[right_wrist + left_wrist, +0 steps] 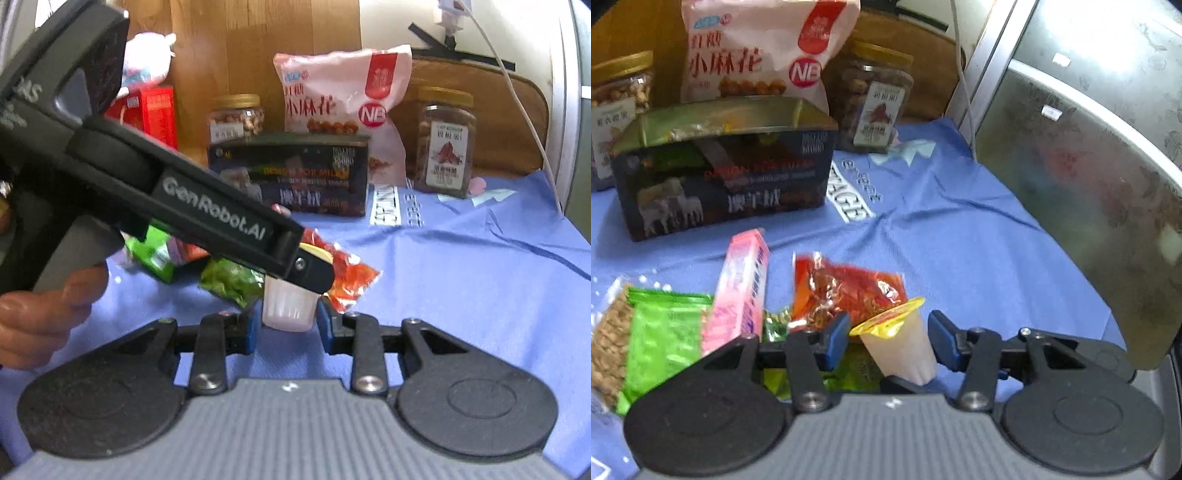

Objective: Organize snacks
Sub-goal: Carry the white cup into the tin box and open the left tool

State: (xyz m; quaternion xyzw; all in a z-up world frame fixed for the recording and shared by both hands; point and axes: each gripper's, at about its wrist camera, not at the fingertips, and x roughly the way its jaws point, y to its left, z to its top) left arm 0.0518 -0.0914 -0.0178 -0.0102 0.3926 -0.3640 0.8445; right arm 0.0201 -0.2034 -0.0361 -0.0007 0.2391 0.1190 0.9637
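My left gripper (888, 338) has its blue-padded fingers (836, 339) spread apart on either side of a small translucent plastic jelly cup with a yellow foil lid (899, 341). The cup tilts between them, lid up and to the left; there is a visible gap to the right pad, and I cannot tell whether the left pad touches the lid's edge. From my right wrist camera the same cup (290, 306) sits between the blue pads of my right gripper (286, 328), which look close against both its sides, though whether they truly clamp it I cannot tell. My left gripper's black body (207, 210) crosses that view from the upper left, my left hand (40, 314) on its handle.

The cup hangs just above the blue cloth (960, 240) covering the table. Beside it lies a crinkly red-orange snack packet (849, 288), then a pink rectangular carton (742, 291) leaning over a bright green foil packet (661, 343), with a clear bag of brown bits (609, 339) at the far left. Farther back stands a dark printed box with a gold top (720, 166), a tall pink bag of fried twists (757, 48) behind it, and a gold-lidded clear jar of nuts (617, 96) and another of darker snacks (875, 99) on either side.
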